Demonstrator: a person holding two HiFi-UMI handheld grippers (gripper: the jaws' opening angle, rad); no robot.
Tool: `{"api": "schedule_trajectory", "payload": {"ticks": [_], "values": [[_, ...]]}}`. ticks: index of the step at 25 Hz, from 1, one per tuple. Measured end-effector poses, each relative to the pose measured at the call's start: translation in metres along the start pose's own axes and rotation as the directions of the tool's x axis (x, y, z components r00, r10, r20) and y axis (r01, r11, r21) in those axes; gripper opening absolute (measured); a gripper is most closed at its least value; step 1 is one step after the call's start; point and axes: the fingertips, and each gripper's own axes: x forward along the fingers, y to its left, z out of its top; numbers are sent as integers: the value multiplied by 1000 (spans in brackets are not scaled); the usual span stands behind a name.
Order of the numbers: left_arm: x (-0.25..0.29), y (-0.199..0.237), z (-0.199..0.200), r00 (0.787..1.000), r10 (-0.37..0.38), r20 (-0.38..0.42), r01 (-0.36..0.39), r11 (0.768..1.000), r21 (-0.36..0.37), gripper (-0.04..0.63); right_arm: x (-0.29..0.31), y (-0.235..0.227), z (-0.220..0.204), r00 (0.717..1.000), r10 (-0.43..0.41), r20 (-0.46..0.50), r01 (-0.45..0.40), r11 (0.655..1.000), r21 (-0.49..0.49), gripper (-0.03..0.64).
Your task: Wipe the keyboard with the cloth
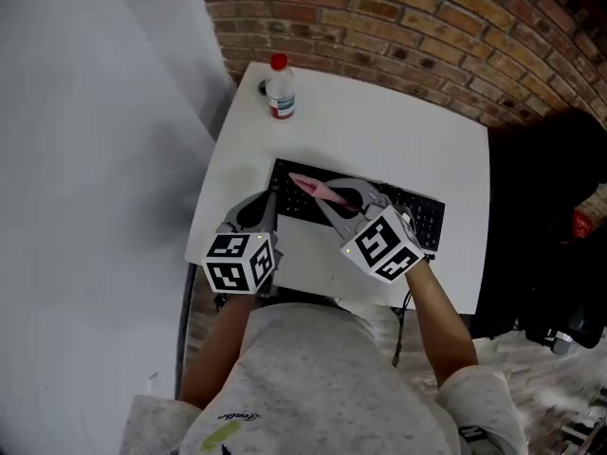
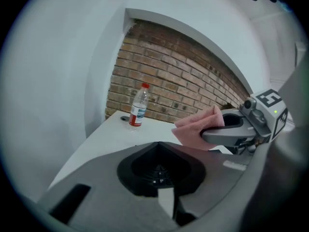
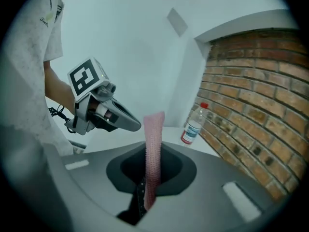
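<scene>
Cloth (image 1: 322,191) hanging over keyboard (image 1: 417,218) along table's (image 1: 379,131) near edge, being clenched in fingers of right gripper (image 1: 316,195); left gripper (image 1: 272,202) resting closed and empty at keyboard's left end. Wiping seemingly only beginning, most keys waiting.

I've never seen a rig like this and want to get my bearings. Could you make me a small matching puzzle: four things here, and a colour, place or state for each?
Things
1. cloth
2. bottle
3. keyboard
4. left hand-held gripper

Descriptions
A. black, lying flat on the table
B. shut, with nothing between its jaws
C. pink, clamped in the right hand-held gripper
D. red-capped, upright at the table's far corner near the brick wall

Pairs: 1-C, 2-D, 3-A, 4-B
</scene>
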Motion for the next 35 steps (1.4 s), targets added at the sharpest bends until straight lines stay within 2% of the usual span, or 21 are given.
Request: {"api": "schedule_trajectory", "payload": {"ticks": [3,7,11,15,18,21,24,35], "values": [[17,-22,6,997,-75,-23,76,996,46,-8,-25,-17,-14,994,-112,1,111,989,100,22],[34,-46,11,986,-161,-47,165,981,99,-7,-59,-34,-29,964,-264,-1,259,942,213,23],[48,-65,13,973,-220,-73,228,965,133,-6,-92,-48,-50,917,-400,-17,380,857,348,23],[56,-78,12,963,-253,-95,265,951,159,-6,-112,-49,-70,881,-470,-47,437,773,460,21],[60,-85,11,956,-272,-109,288,941,178,-8,-123,-52,-79,849,-525,-68,482,713,509,21],[63,-88,11,953,-279,-117,298,934,199,-6,-128,-54,-86,828,-554,-88,509,675,534,21],[64,-89,9,951,-284,-125,305,930,207,-8,-128,-54,-89,825,-557,-95,511,665,545,21],[60,-86,7,952,-277,-131,300,930,214,-7,-119,-54,-88,836,-542,-85,497,682,536,21]]}}
